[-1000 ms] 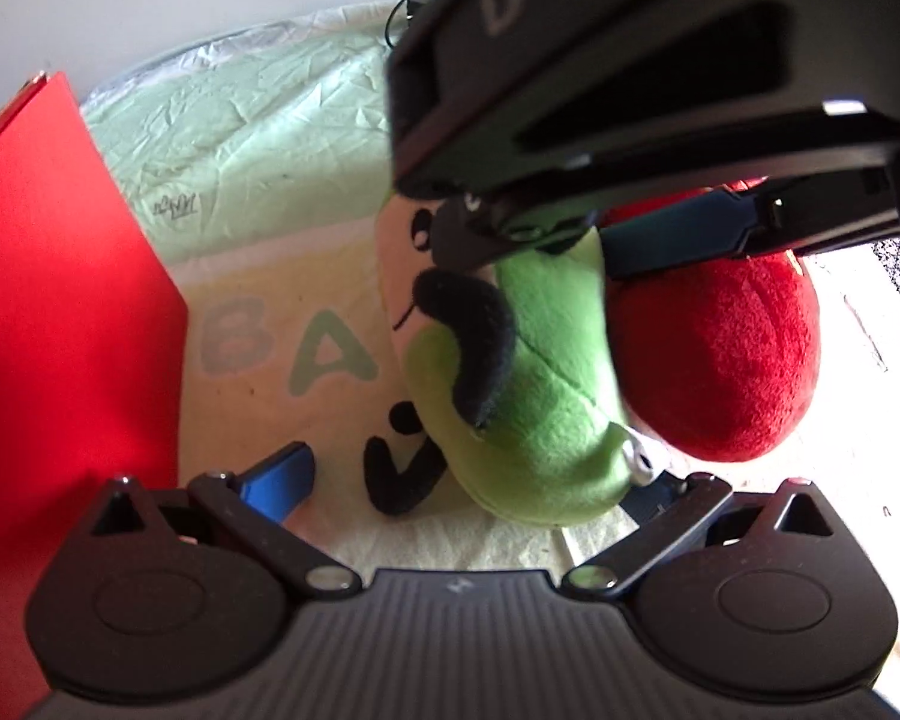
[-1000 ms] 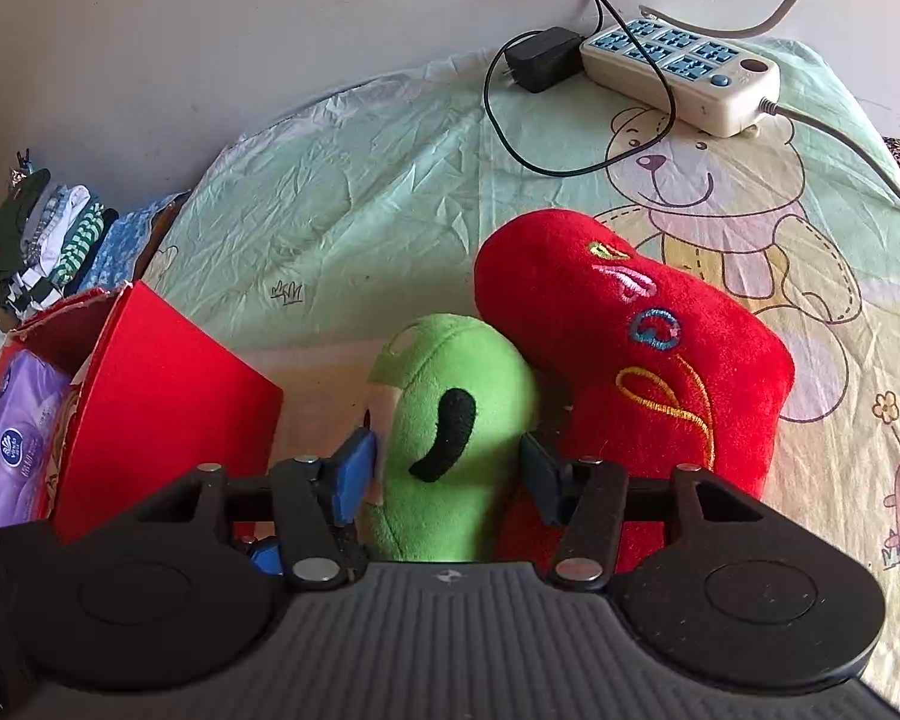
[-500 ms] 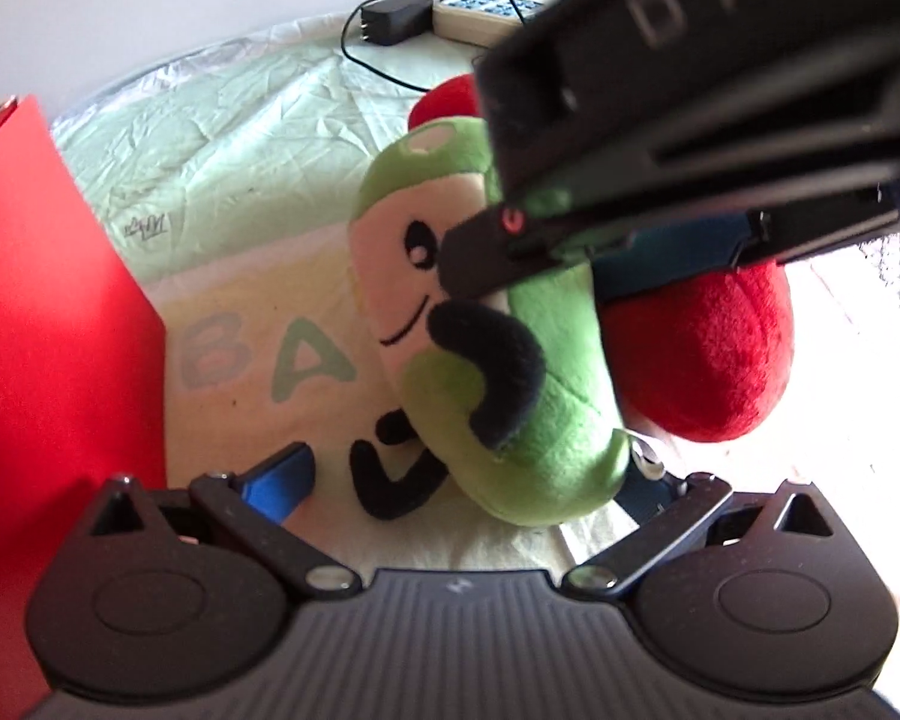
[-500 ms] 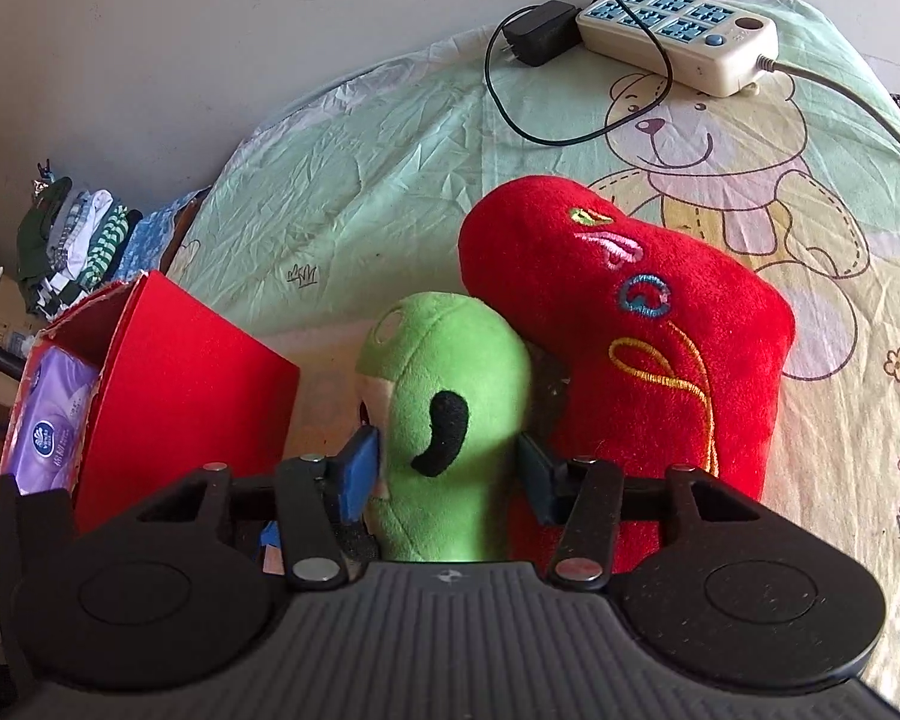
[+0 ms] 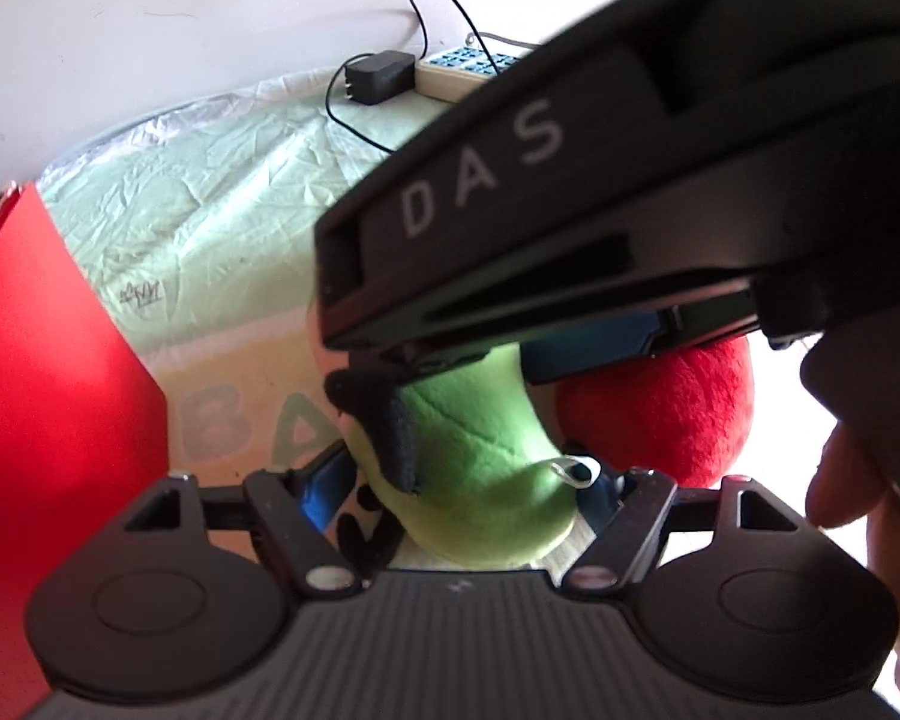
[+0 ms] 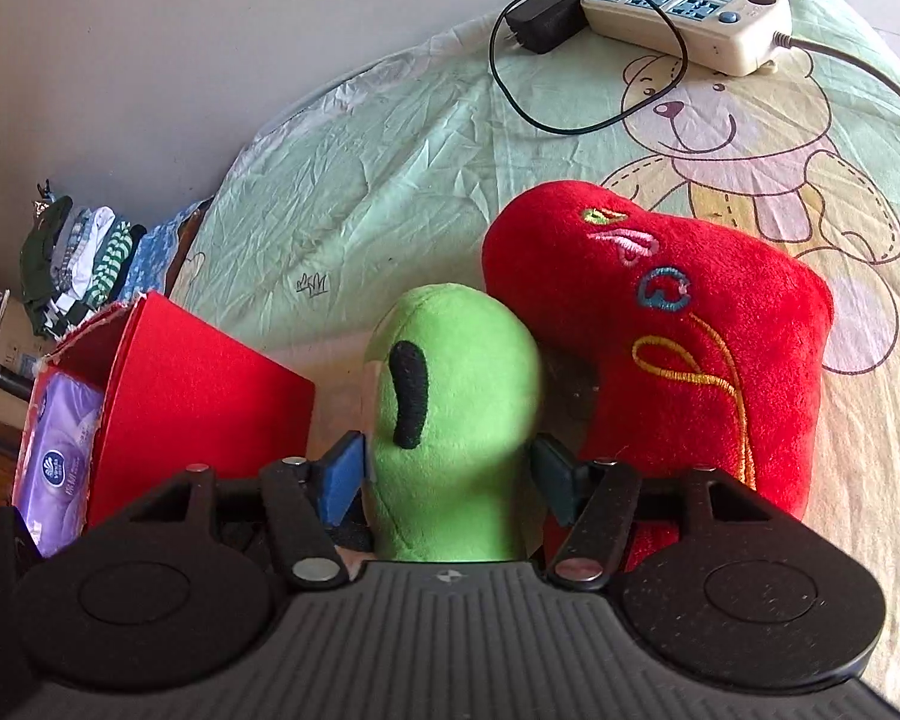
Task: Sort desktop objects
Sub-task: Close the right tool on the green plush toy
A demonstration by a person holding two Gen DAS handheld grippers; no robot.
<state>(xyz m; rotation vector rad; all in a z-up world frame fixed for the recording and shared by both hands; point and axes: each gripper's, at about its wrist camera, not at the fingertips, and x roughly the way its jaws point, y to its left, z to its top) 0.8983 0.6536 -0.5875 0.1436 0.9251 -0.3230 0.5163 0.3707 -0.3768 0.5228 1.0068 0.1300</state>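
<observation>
A green plush toy with black limbs stands upright beside a red plush cushion on the bear-print sheet. My right gripper holds the toy from above. Its jaws are opening, but the blue pads still lie against the toy's sides. In the left wrist view the right gripper's black housing hides the top of the green toy. My left gripper is closing around the toy's lower end. Its pads stand close to the toy without visibly pressing on it.
A red box holding a purple tissue pack stands just left of the toy. A power strip, a black adapter and their cable lie at the far edge by the wall. A person's hand shows at the right.
The left jaws have narrowed from wide open to close around the toy's lower end, and that gripper has risen a little. The right jaws have spread slightly. The toy stands more upright.
</observation>
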